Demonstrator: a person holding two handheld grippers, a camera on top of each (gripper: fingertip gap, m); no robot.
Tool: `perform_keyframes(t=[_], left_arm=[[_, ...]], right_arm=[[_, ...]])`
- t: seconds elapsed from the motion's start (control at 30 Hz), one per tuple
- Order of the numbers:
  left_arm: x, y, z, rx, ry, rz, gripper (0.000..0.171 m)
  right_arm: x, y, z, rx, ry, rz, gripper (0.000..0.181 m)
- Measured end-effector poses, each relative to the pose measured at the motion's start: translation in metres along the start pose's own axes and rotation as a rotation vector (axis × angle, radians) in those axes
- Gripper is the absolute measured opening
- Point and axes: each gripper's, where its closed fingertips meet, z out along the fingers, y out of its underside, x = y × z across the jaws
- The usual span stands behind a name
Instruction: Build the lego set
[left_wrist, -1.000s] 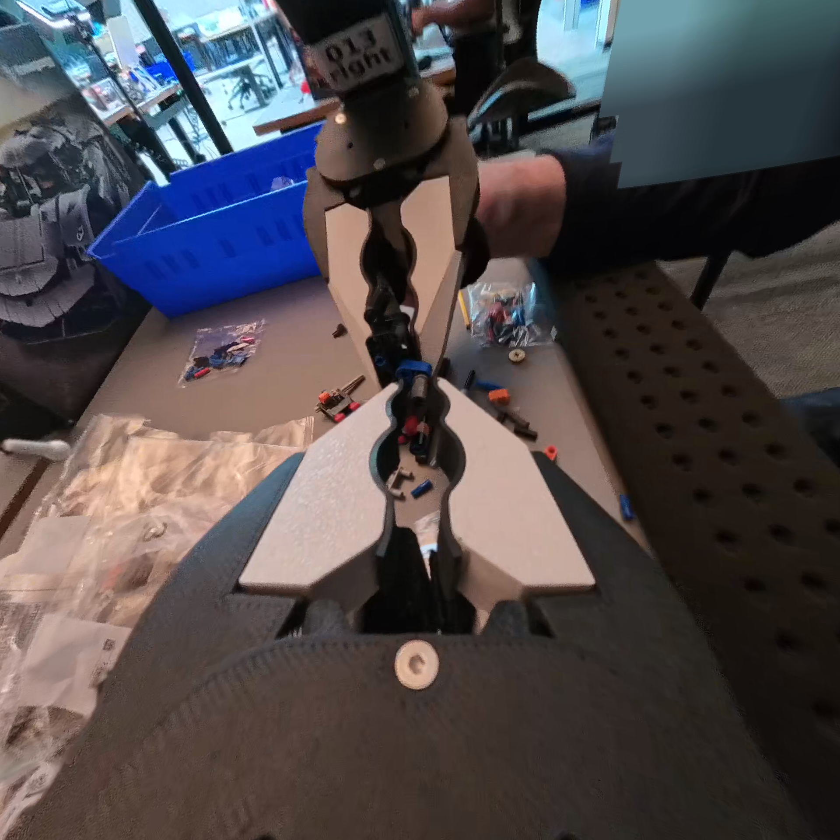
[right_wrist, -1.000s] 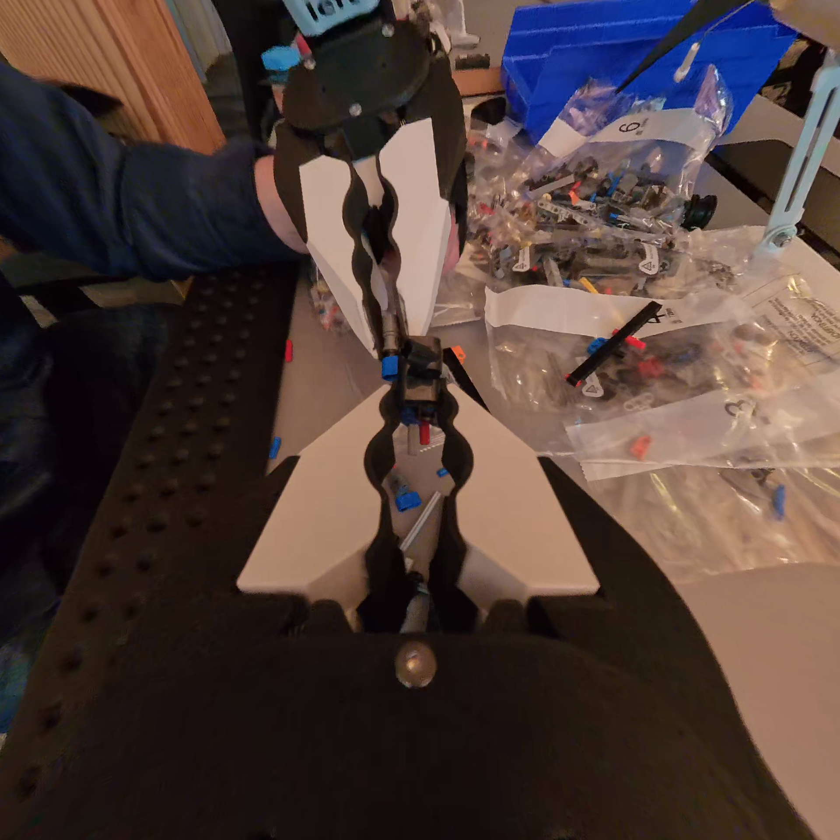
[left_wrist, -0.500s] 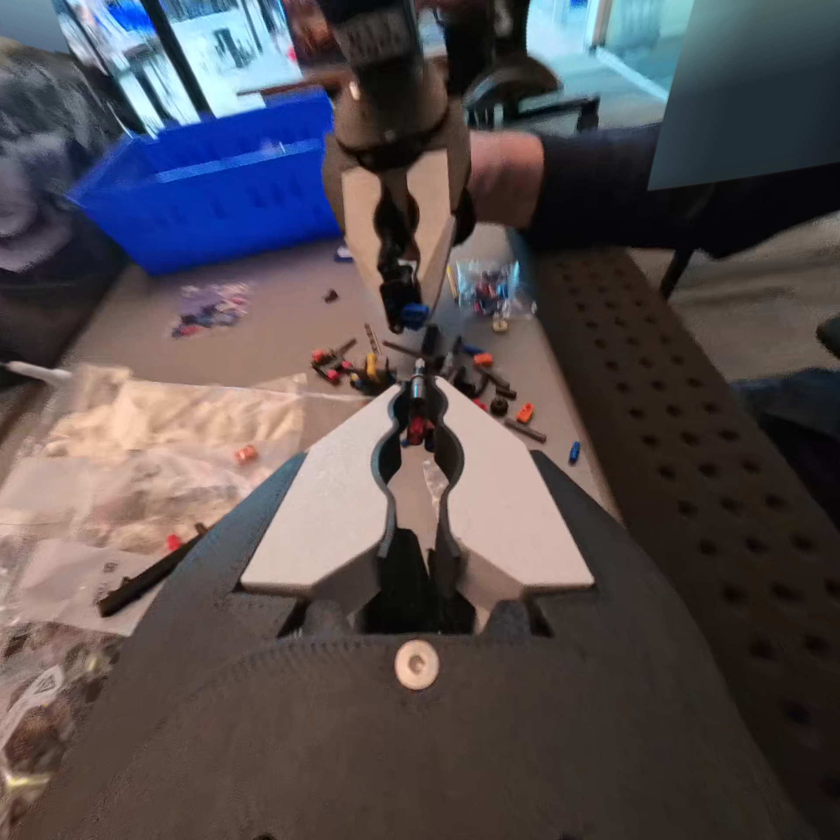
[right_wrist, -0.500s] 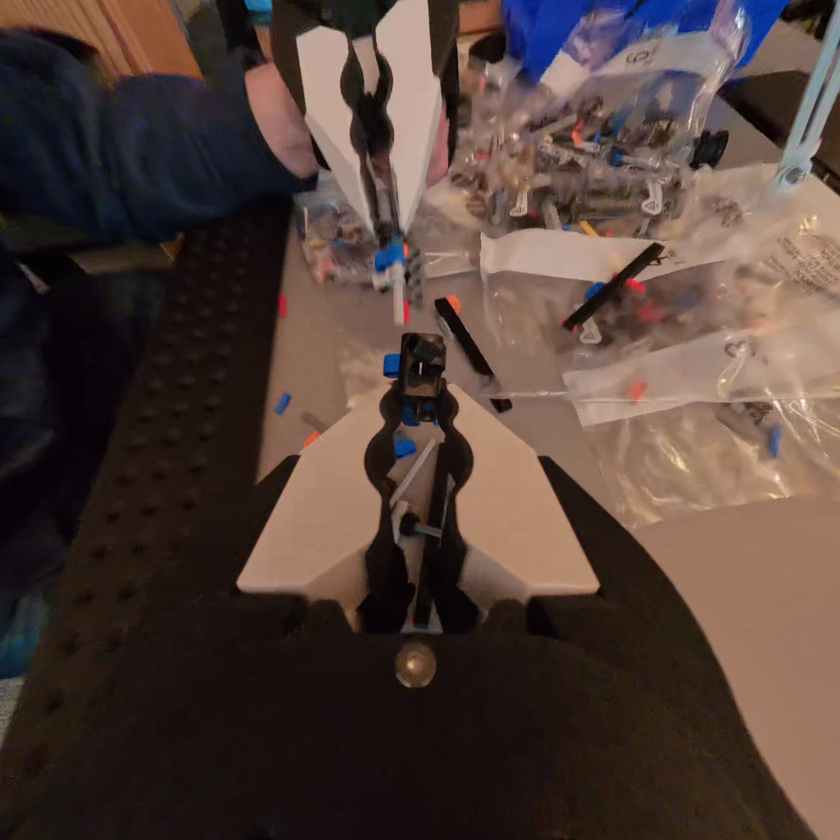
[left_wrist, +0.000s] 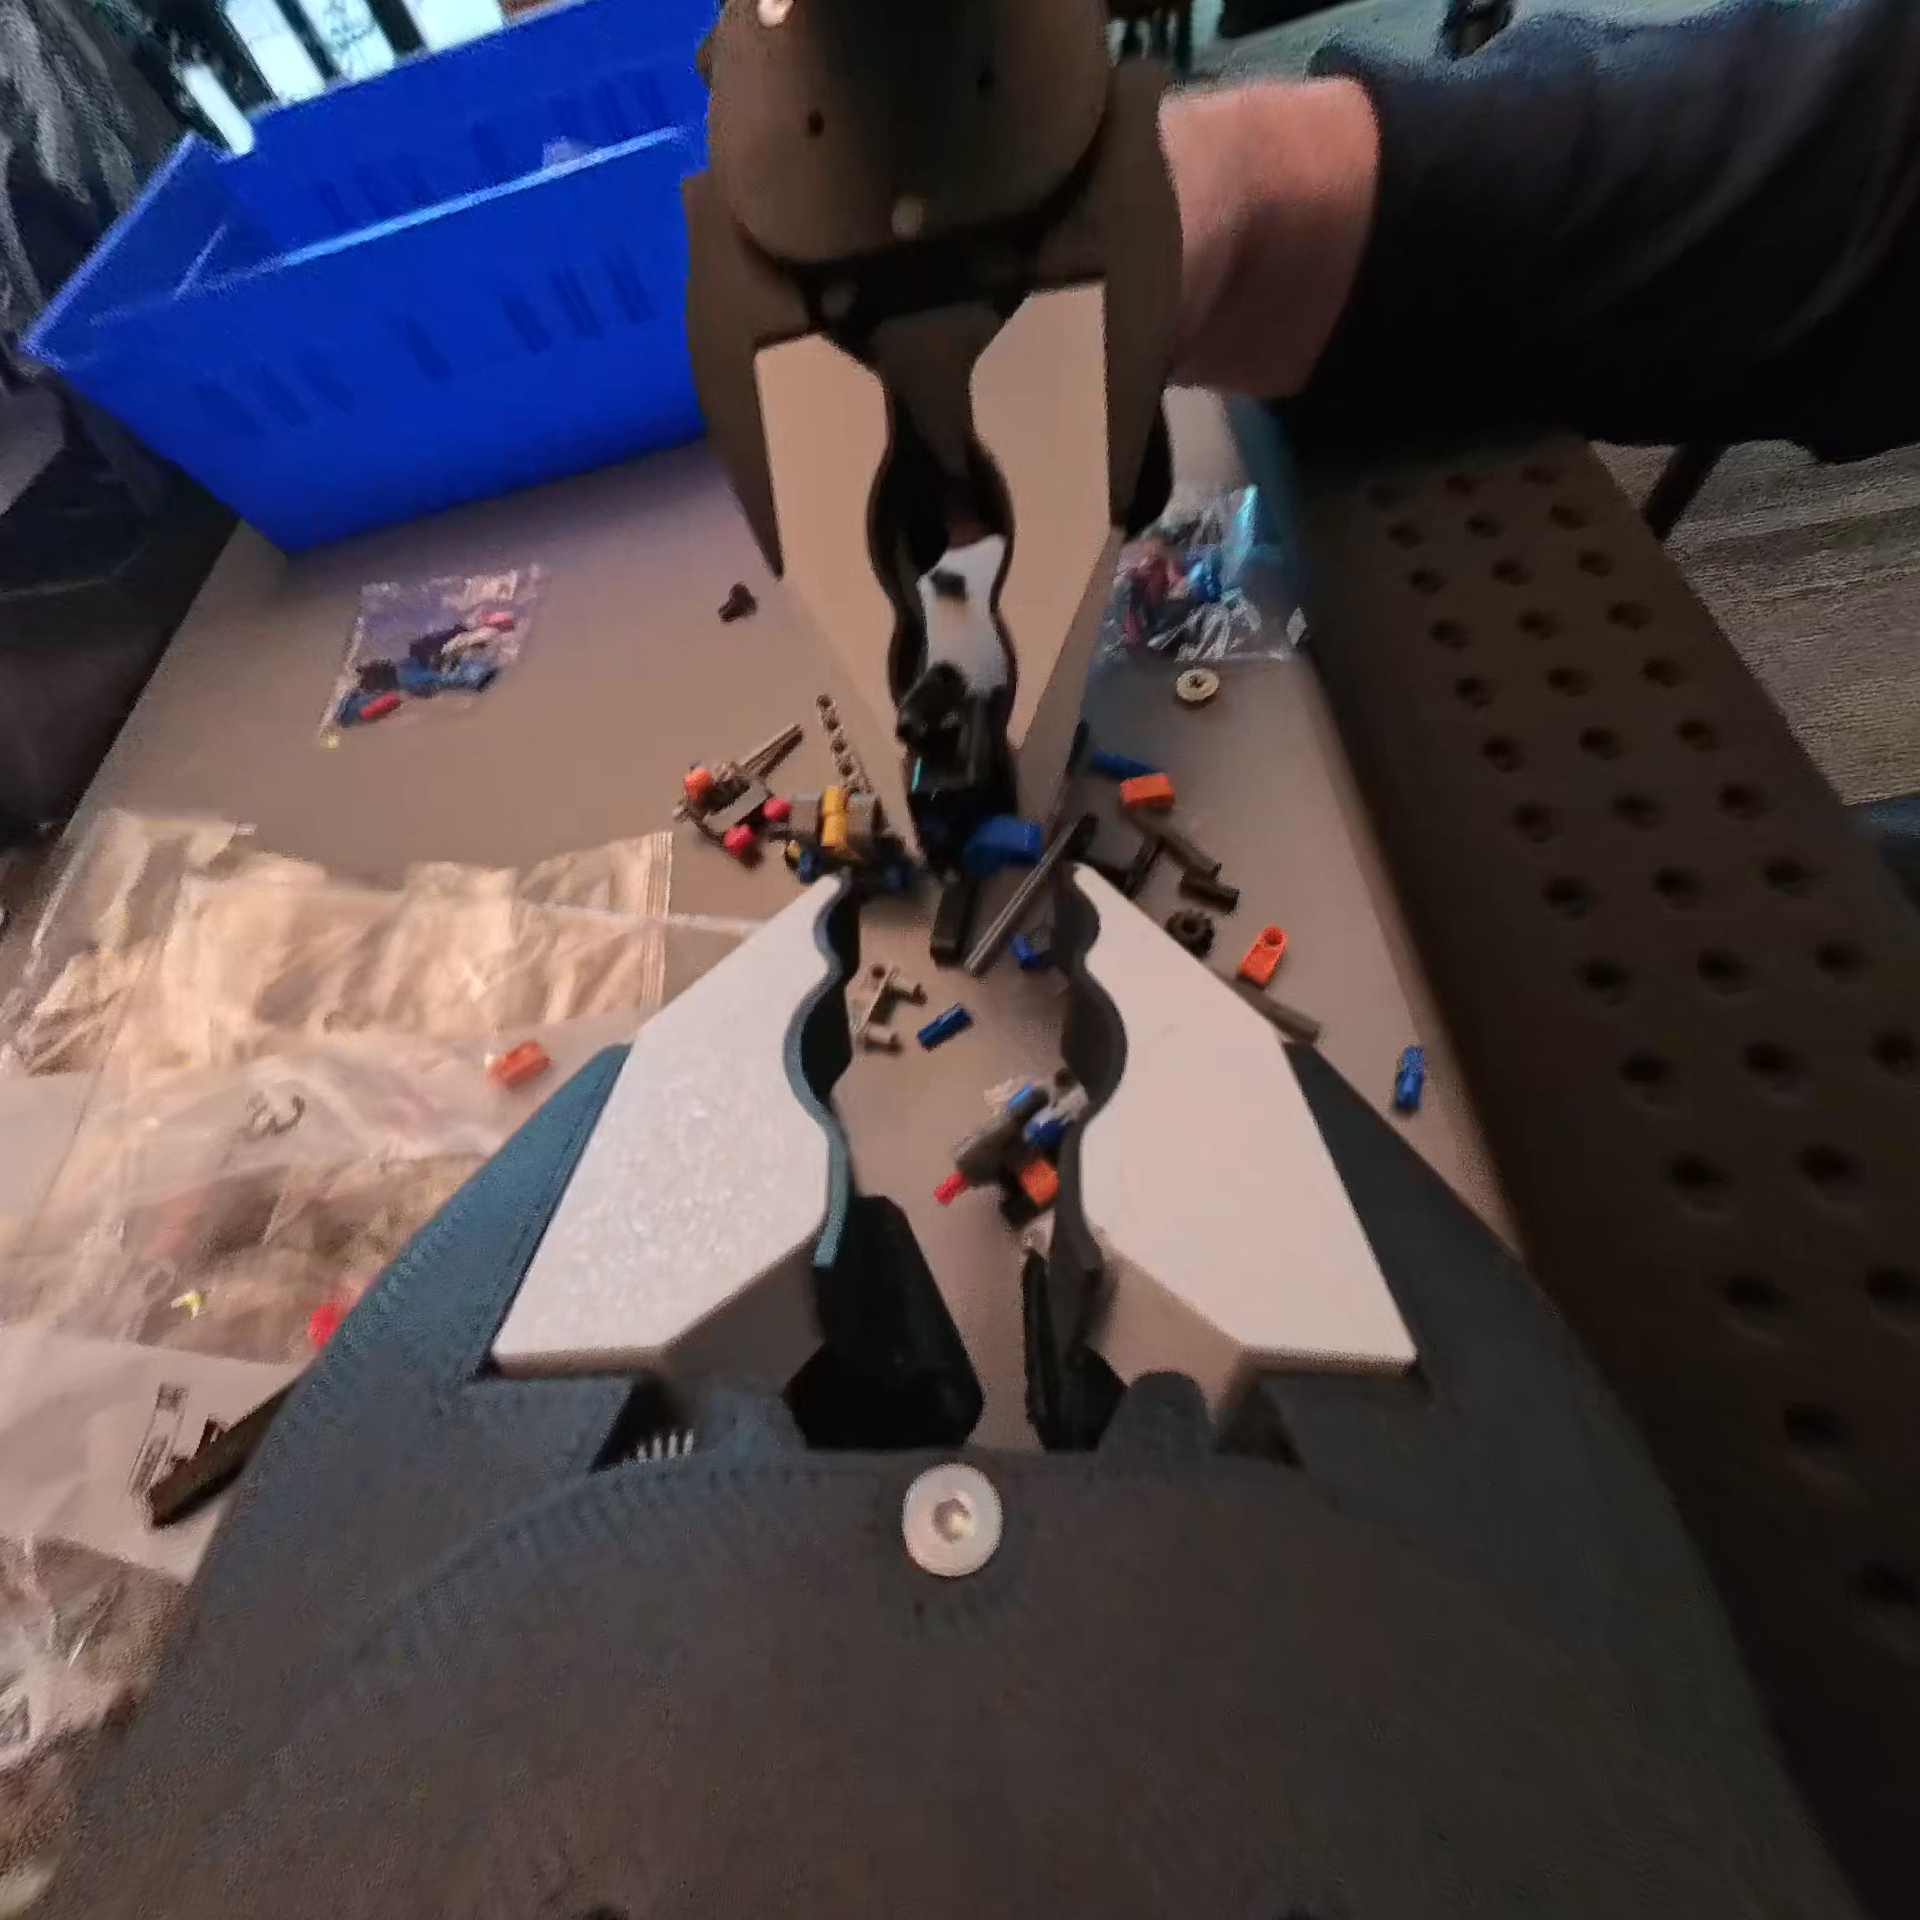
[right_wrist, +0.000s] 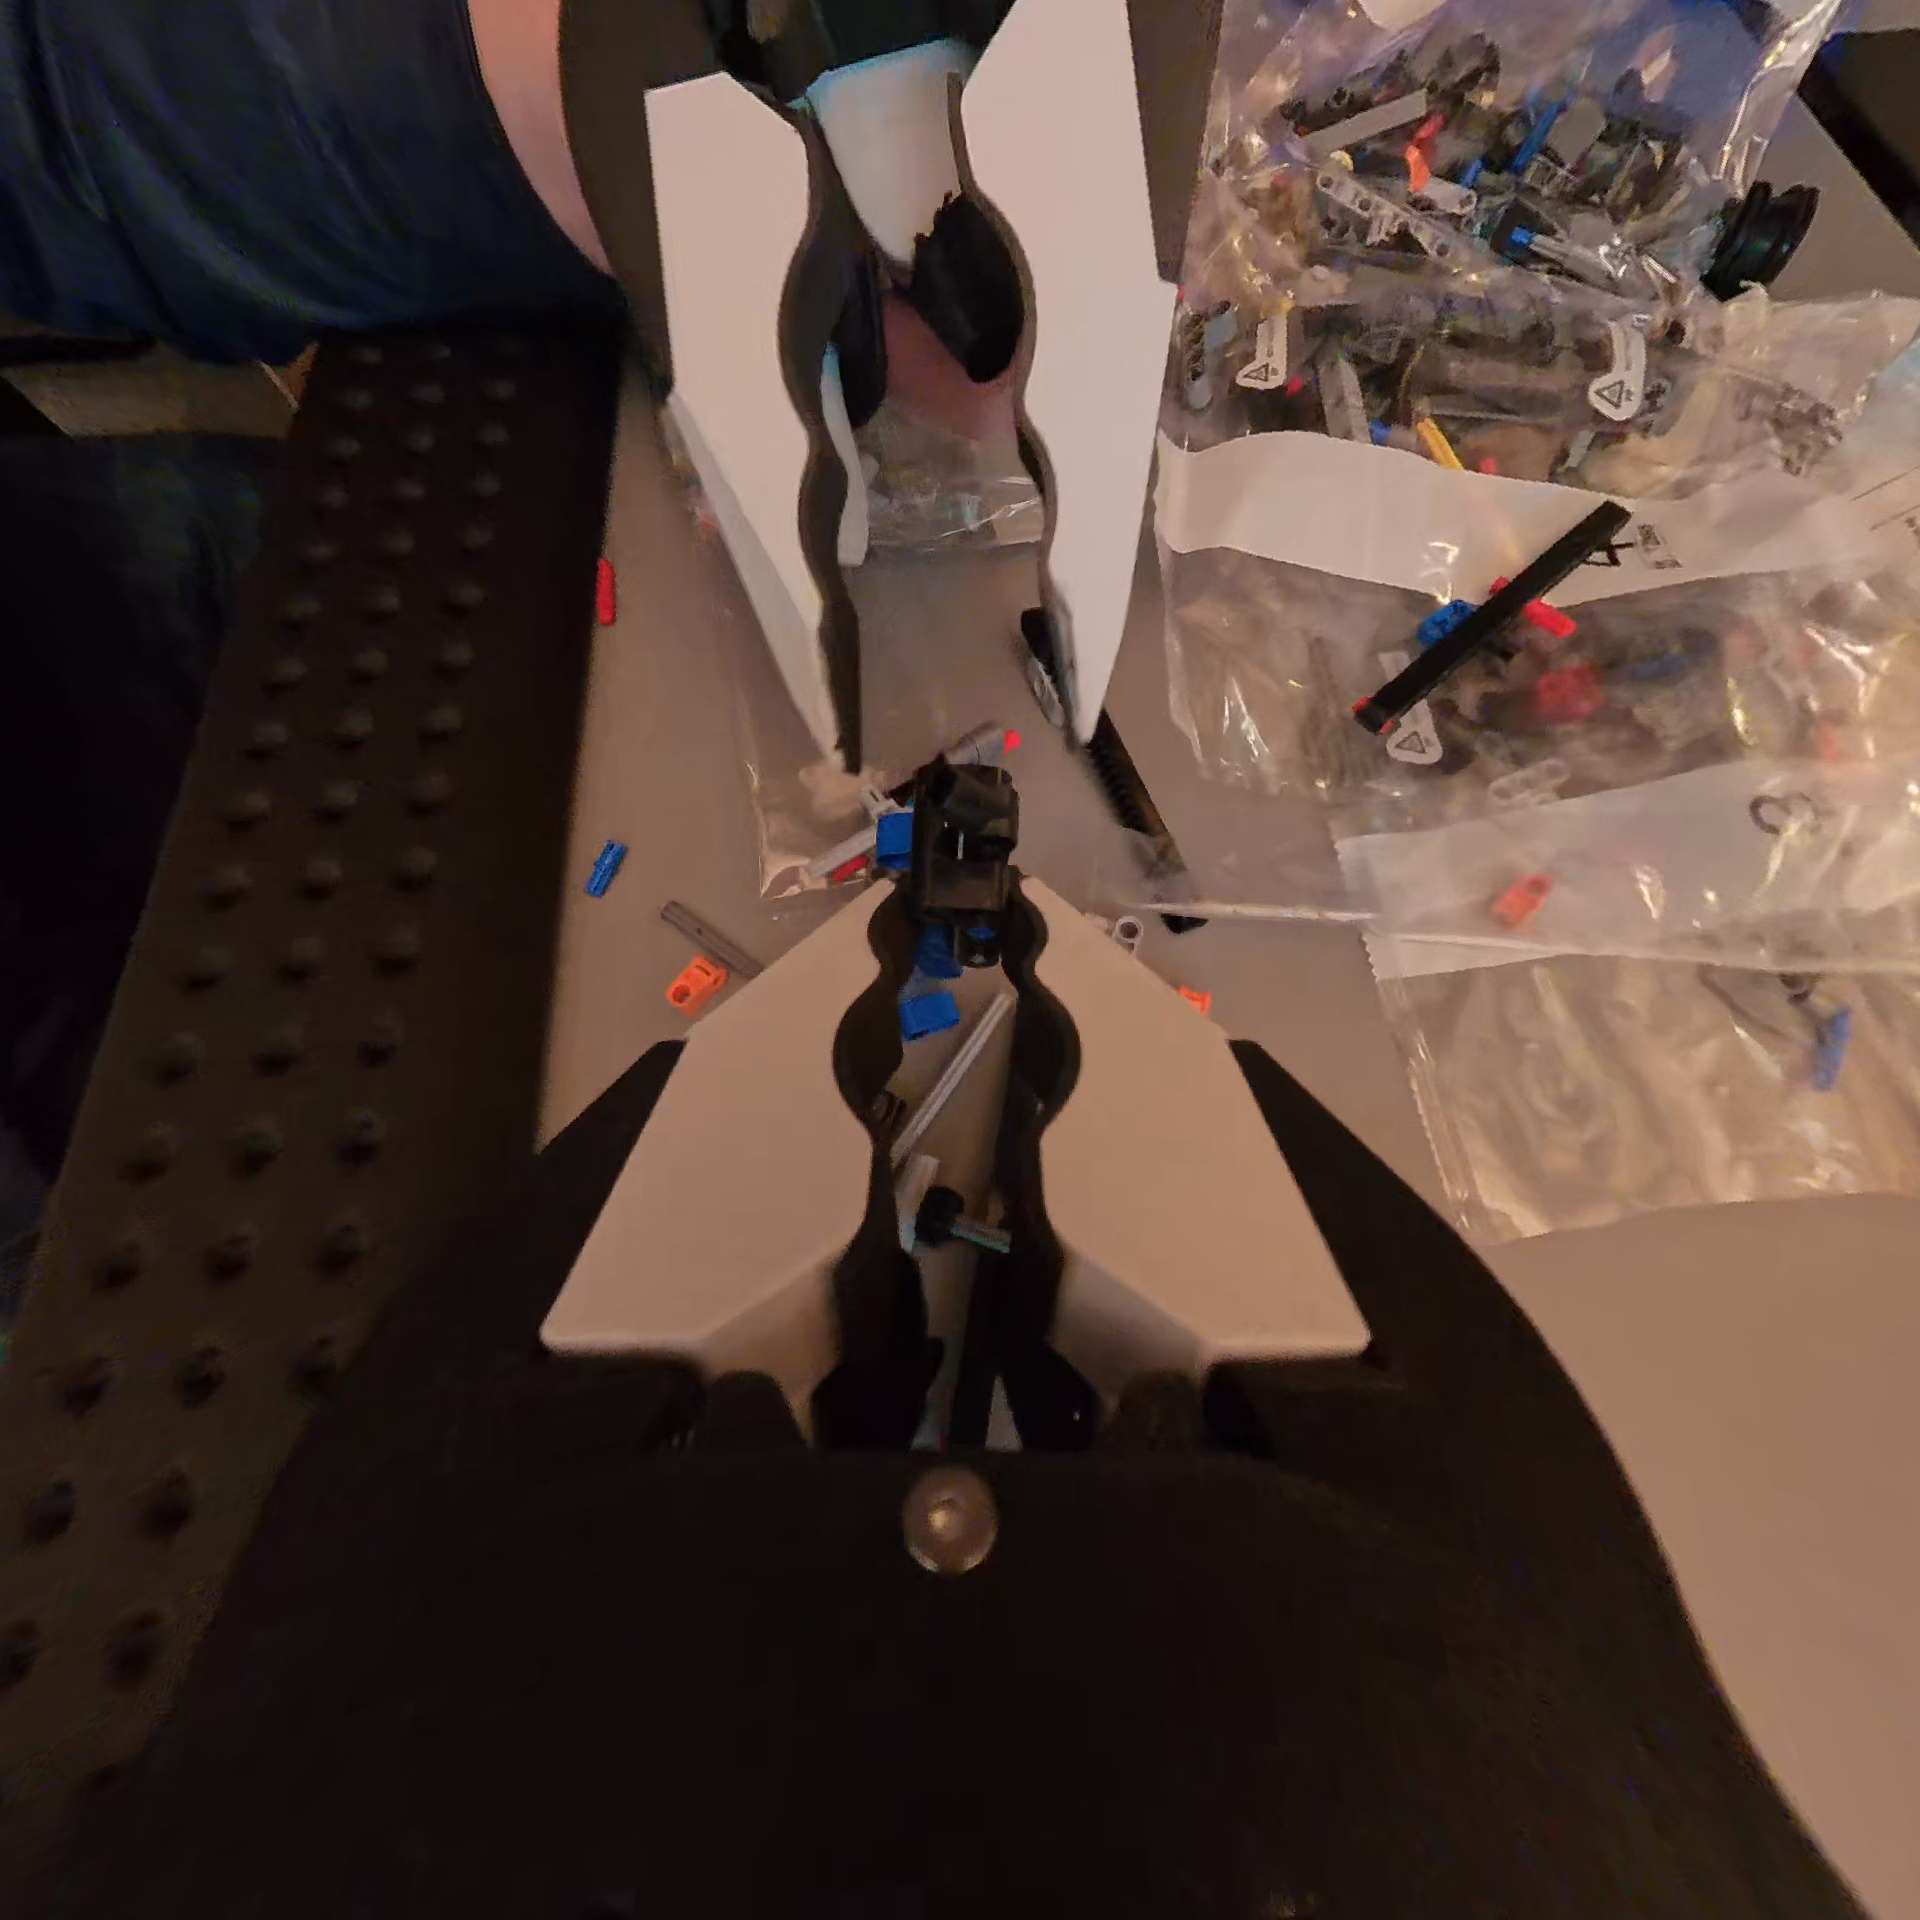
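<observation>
Black subassembly (right_wrist: 961, 842) pinched at the tips of the right gripper (right_wrist: 961, 883), jaws nearly closed on it, held just above the table (left_wrist: 540, 727) among loose pieces. Left gripper (left_wrist: 956, 904) wide open and empty, a small grey piece with blue and orange bits (left_wrist: 1013, 1138) lying between its jaws. Best to keep the right steady, close squarely on the next piece, align before pressing.

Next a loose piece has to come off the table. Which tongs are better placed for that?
Left. The left tongs are open and empty, low over the table, with a small grey and blue piece lying between them. The right tongs are shut on the black assembly.
</observation>
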Motion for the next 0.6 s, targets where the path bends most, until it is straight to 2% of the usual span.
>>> perform_keyframes(t=[0.07,0.17,0.27,0.43,0.5,0.6], left_arm=[[0.004,-0.005,0.005,0.002,0.0,0.023,0.035],[0.007,-0.005,0.01,-0.004,0.005,0.03,0.018],[0.007,-0.004,0.009,-0.008,0.01,0.021,0.016],[0.005,-0.016,0.004,0.058,0.016,-0.009,0.015],[0.002,-0.012,0.002,0.042,0.007,-0.015,0.015],[0.003,-0.018,0.0,0.084,0.016,-0.036,0.015]], right_arm=[[-0.001,-0.002,0.003,-0.004,0.008,-0.017,0.013],[-0.006,-0.006,0.007,-0.012,0.009,-0.056,0.013],[-0.005,-0.006,0.007,-0.024,0.041,-0.092,0.013],[-0.005,-0.016,-0.002,0.034,0.059,-0.107,0.013],[-0.004,-0.014,-0.004,0.026,0.062,-0.087,0.019],[-0.003,-0.023,-0.008,0.068,0.08,-0.095,0.013]])
